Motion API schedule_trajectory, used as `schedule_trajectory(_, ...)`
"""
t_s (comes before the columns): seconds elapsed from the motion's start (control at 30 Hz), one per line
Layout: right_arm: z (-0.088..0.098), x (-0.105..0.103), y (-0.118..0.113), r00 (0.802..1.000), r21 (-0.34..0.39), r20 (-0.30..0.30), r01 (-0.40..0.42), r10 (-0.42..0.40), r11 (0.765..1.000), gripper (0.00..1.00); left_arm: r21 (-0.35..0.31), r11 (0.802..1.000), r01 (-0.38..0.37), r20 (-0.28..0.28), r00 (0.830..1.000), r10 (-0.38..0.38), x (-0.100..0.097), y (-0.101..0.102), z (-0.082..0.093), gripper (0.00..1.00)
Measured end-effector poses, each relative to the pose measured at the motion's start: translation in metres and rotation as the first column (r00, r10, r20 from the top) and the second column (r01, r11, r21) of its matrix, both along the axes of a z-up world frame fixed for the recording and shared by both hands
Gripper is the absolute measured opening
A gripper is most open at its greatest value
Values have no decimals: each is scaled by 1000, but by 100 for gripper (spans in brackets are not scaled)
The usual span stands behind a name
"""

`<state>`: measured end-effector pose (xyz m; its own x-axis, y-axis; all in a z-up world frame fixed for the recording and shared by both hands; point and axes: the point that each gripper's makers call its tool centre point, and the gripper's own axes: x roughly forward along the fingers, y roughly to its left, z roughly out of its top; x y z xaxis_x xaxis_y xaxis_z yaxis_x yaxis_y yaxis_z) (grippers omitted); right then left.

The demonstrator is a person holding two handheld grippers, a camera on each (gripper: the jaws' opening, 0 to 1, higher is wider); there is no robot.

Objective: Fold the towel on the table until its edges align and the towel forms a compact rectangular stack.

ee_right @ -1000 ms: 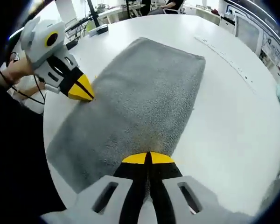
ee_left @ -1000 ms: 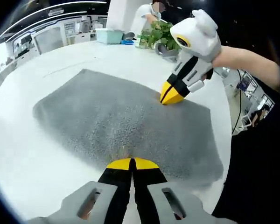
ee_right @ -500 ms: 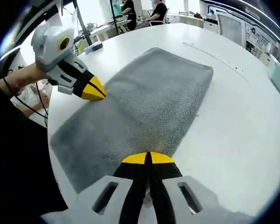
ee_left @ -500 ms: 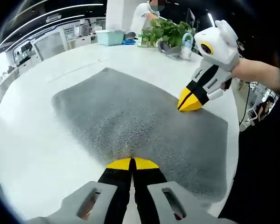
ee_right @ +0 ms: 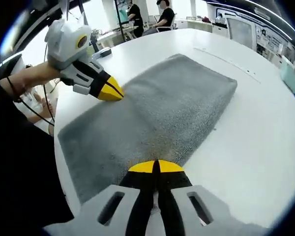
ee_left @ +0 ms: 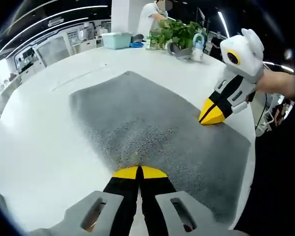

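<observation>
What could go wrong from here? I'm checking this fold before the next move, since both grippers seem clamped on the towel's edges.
1. The gray towel reaches the white table's near rim, so dragging it could pull that corner off the edge.
2. The left gripper and right gripper each pinch only a thin bit of edge; the cloth may slip out mid-fold.
3. They hold opposite long edges, so uneven lifting could leave edges misaligned.

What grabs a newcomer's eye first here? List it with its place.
The grey towel lies spread flat across the round white table. The left hand-held gripper and the right hand-held gripper, yellow tips closed, each press on opposite long edges of it. Potted greenery sits at the table's far rim.
</observation>
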<state>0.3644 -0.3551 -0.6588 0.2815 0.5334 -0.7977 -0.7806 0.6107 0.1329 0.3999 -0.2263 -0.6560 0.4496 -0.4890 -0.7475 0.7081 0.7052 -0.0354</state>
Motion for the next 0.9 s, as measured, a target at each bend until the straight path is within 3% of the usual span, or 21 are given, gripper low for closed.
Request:
schedule_trajectory(0.23,1,0,1,1000,-5,31,-2,2,1000,0,-20,1000,-7,-18,1000,6,0,0,0,1)
schedule_trajectory(0.37,1,-2,0,996,2,85,-23,22,1000,0,-39,999,-11,-23,1000,10,0,1,0,1)
schedule_trajectory(0.6,2,-3,1,989,49,146,-36,28,998,0,-26,1000,14,27,1000,-13,0,0,0,1)
schedule_trajectory(0.77,3,-5,1,976,94,219,-44,23,995,0,13,998,64,115,991,-65,-1,-1,2,1)
schedule_trajectory(0.87,5,-2,4,948,60,314,-78,55,995,0,-5,994,105,176,979,-103,-2,-1,3,1)
schedule_trajectory(0.9,6,-2,6,924,47,374,-101,76,994,0,-33,994,100,182,979,-92,-2,0,3,1)
